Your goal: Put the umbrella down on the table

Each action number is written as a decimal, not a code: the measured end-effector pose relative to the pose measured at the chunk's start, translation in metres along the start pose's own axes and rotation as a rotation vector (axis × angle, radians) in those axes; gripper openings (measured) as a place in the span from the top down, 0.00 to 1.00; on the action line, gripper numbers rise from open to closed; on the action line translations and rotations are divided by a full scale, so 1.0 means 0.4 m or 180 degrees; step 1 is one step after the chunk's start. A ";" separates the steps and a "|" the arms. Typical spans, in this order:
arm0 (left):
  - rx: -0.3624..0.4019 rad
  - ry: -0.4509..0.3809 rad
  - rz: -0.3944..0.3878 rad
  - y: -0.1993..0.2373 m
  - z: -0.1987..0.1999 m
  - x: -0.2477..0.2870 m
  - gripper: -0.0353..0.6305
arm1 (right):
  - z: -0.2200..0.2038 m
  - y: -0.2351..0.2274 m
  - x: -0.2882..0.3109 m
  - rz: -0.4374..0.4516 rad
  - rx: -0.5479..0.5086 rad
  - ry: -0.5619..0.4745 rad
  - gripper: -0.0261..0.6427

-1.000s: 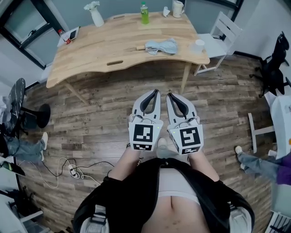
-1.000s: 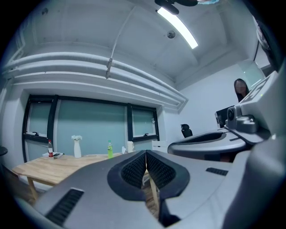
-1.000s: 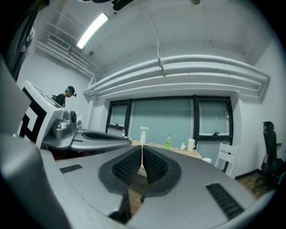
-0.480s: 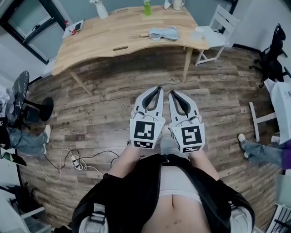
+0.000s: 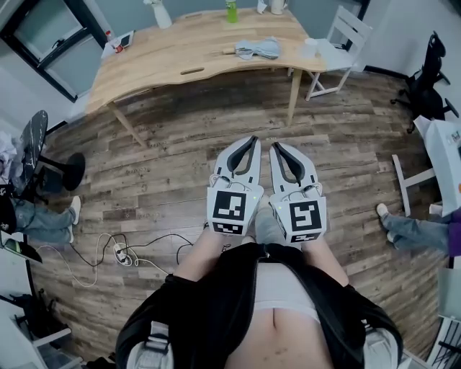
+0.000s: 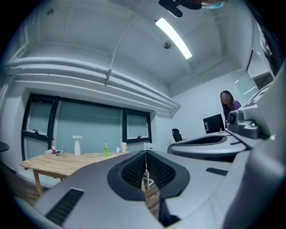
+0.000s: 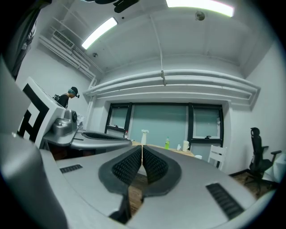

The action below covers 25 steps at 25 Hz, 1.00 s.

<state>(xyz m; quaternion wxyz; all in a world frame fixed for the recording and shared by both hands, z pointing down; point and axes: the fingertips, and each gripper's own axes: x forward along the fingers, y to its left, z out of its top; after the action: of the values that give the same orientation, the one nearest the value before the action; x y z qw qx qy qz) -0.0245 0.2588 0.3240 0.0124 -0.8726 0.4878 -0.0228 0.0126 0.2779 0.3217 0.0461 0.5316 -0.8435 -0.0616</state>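
A folded light-blue umbrella (image 5: 258,48) with a wooden handle lies on the wooden table (image 5: 173,61) at the far side of the room. My left gripper (image 5: 251,140) and right gripper (image 5: 274,146) are held side by side over the floor, well short of the table, both shut and empty. In the left gripper view the jaws (image 6: 146,157) meet with nothing between them, and the table (image 6: 67,162) shows at the left. The right gripper (image 7: 141,151) is also closed on nothing, pointing level toward the table.
On the table stand a green bottle (image 5: 231,10), a white vase (image 5: 161,13), a white pitcher (image 5: 278,6) and a white cup (image 5: 310,46). A white chair (image 5: 338,43) stands at its right end. Black office chair (image 5: 426,86) at right; cables (image 5: 122,256) on the floor; people's legs at both sides.
Both grippers and the person have drawn back from the table; the table and umbrella now sit farther up in the head view. The jaws have stayed shut.
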 end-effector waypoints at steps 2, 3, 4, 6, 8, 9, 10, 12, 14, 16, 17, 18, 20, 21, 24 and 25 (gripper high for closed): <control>-0.0006 -0.0013 0.0000 -0.003 0.006 -0.009 0.94 | 0.008 0.007 -0.010 0.0003 0.0004 -0.0012 0.92; -0.0005 -0.0016 0.0005 -0.005 0.008 -0.012 0.94 | 0.010 0.010 -0.013 0.0011 -0.0007 -0.0012 0.92; -0.0004 -0.0017 0.0010 -0.007 0.010 -0.016 0.94 | 0.012 0.012 -0.017 0.0022 -0.0020 -0.0008 0.92; -0.0009 -0.0023 0.0022 -0.014 0.013 -0.021 0.94 | 0.016 0.011 -0.023 0.0041 -0.0039 -0.0008 0.92; -0.0017 -0.0031 0.0031 -0.020 0.017 -0.024 0.94 | 0.020 0.010 -0.026 0.0067 -0.0038 -0.0021 0.92; -0.0015 -0.0033 0.0038 -0.023 0.019 -0.024 0.94 | 0.022 0.010 -0.026 0.0084 -0.0035 -0.0027 0.92; -0.0007 -0.0035 0.0045 -0.024 0.021 -0.024 0.94 | 0.024 0.010 -0.026 0.0101 -0.0034 -0.0030 0.92; 0.0012 -0.0036 0.0070 -0.027 0.025 -0.023 0.94 | 0.027 0.012 -0.027 0.0141 -0.0042 -0.0028 0.92; -0.0015 -0.0039 0.0104 -0.030 0.027 -0.024 0.94 | 0.030 0.012 -0.033 0.0185 -0.0056 -0.0033 0.92; -0.0069 -0.0057 0.0124 -0.038 0.030 -0.024 0.94 | 0.038 0.002 -0.043 0.0196 -0.0073 -0.0059 0.92; -0.0083 -0.0063 0.0132 -0.044 0.031 -0.023 0.94 | 0.040 -0.005 -0.048 0.0187 -0.0086 -0.0069 0.92; -0.0088 -0.0062 0.0138 -0.049 0.030 -0.022 0.94 | 0.040 -0.013 -0.053 0.0174 -0.0099 -0.0072 0.92; -0.0086 -0.0053 0.0144 -0.059 0.028 -0.020 0.94 | 0.035 -0.024 -0.060 0.0156 -0.0098 -0.0065 0.92; -0.0085 -0.0052 0.0148 -0.062 0.028 -0.018 0.94 | 0.033 -0.027 -0.062 0.0157 -0.0088 -0.0063 0.92; -0.0082 -0.0054 0.0163 -0.070 0.029 -0.015 0.94 | 0.030 -0.028 -0.067 0.0190 -0.0087 -0.0076 0.92; -0.0079 -0.0056 0.0167 -0.073 0.031 -0.015 0.94 | 0.030 -0.027 -0.069 0.0204 -0.0087 -0.0075 0.92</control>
<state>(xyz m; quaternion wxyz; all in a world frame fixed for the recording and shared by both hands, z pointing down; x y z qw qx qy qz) -0.0021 0.2792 0.3126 0.0064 -0.8598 0.5106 -0.0087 0.0325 0.2988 0.3078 0.0453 0.5028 -0.8597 -0.0778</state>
